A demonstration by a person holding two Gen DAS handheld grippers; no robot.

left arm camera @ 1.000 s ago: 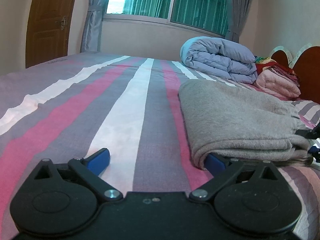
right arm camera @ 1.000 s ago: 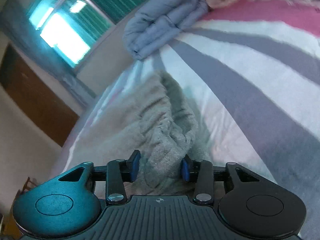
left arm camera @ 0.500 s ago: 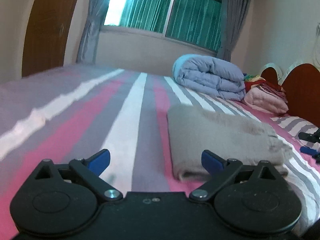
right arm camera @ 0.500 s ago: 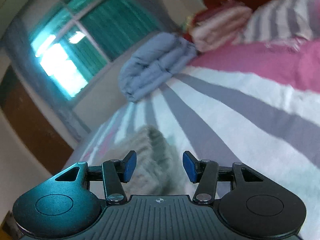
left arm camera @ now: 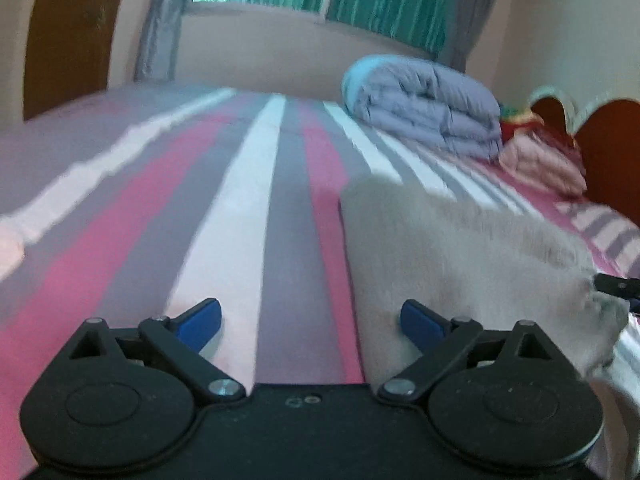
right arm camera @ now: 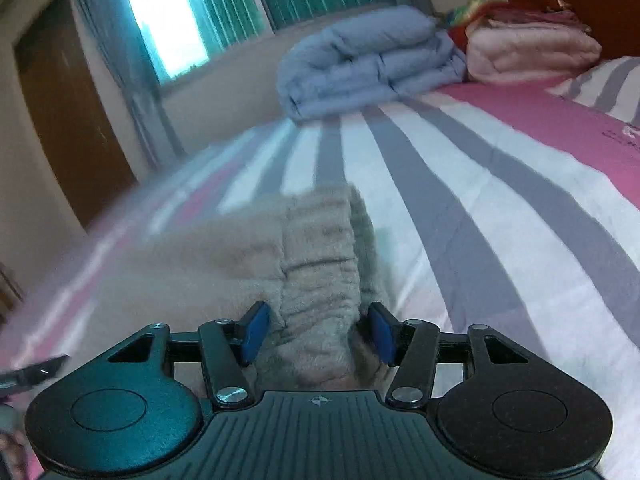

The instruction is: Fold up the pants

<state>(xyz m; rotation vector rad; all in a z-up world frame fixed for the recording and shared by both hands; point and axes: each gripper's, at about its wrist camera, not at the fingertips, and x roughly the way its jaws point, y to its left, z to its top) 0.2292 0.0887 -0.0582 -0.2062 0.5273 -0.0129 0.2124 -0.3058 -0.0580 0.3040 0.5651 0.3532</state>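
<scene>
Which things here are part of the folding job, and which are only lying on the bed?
Part of the job:
- grey pants, folded on the bed
- left gripper, open
- right gripper, pads apart around the waistband

Only lying about:
- blue quilt, folded
- pink blanket, folded
- striped bed sheet

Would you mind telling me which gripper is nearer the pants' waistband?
Right. The right gripper straddles the waistband with its jaws open; the left gripper, also open, sits at the opposite folded edge of the pants.
</scene>
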